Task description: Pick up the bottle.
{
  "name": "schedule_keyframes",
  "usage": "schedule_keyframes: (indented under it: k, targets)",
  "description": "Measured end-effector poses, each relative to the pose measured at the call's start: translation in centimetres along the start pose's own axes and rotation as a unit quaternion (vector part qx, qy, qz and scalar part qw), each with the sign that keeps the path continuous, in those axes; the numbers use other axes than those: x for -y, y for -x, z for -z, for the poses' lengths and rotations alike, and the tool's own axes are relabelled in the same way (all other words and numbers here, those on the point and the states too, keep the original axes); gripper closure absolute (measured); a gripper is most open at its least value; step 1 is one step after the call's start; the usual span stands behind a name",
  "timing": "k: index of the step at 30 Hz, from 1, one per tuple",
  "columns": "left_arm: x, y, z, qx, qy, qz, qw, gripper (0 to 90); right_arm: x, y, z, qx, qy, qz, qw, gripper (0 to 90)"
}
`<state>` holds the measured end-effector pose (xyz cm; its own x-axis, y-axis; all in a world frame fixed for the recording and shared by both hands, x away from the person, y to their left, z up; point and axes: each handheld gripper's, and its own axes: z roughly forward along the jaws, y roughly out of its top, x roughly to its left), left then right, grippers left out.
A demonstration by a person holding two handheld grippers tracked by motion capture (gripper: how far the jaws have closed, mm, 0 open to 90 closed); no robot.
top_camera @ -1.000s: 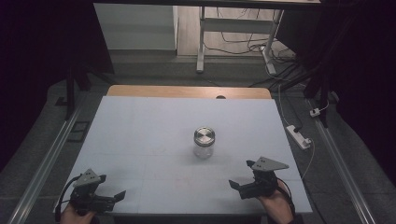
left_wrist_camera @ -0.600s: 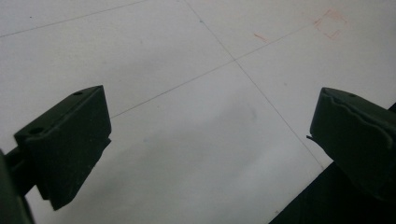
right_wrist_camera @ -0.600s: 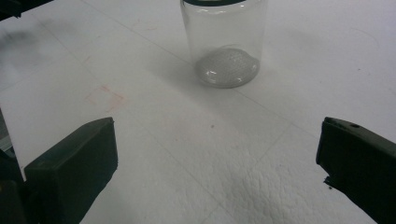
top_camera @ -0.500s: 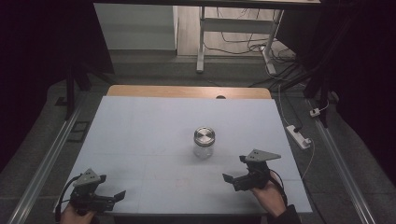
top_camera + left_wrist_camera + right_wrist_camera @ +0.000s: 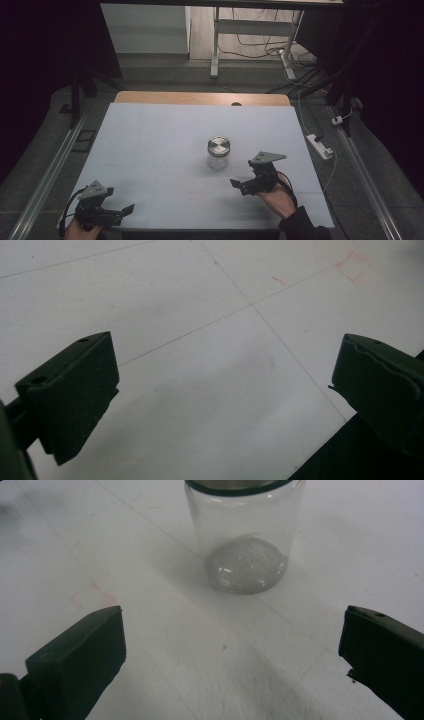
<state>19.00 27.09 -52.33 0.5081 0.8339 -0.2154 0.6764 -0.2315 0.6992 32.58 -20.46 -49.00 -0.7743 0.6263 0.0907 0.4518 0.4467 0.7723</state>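
Note:
A clear glass jar (image 5: 218,152) with a metal lid stands upright near the middle of the white table (image 5: 150,140). My right gripper (image 5: 239,186) hovers just in front of it and to the right, jaws wide apart and empty. The right gripper view has the jar (image 5: 245,545) standing close ahead, beyond the open gripper (image 5: 232,650). At the near left corner my left gripper (image 5: 126,210) rests low, open and empty. In the left gripper view the gripper (image 5: 225,385) frames bare tabletop and the table's edge.
A wooden strip (image 5: 200,98) borders the table's far edge. A white power strip (image 5: 320,146) with a cable lies on the floor to the right. Metal rails (image 5: 55,170) run along both sides. A desk frame (image 5: 215,45) stands behind.
My right gripper has moved left and forward, closer to the jar. The left gripper has stayed in place.

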Motion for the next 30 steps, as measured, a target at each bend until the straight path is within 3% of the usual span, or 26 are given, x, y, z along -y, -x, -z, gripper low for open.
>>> schedule_keyframes:
  k: [15, 30]
  targets:
    - [0.0, -0.1, 0.0, 0.002, 0.000, 0.001, 1.0000, 0.0, -2.6, 1.2, -4.1, -0.001, -0.026, 0.008, 0.9996, 0.0]
    - [0.0, -0.1, 0.0, 0.005, -0.001, 0.002, 1.0000, 0.0, -4.0, 1.3, -6.9, 0.005, -0.028, 0.017, 0.9995, 0.0]
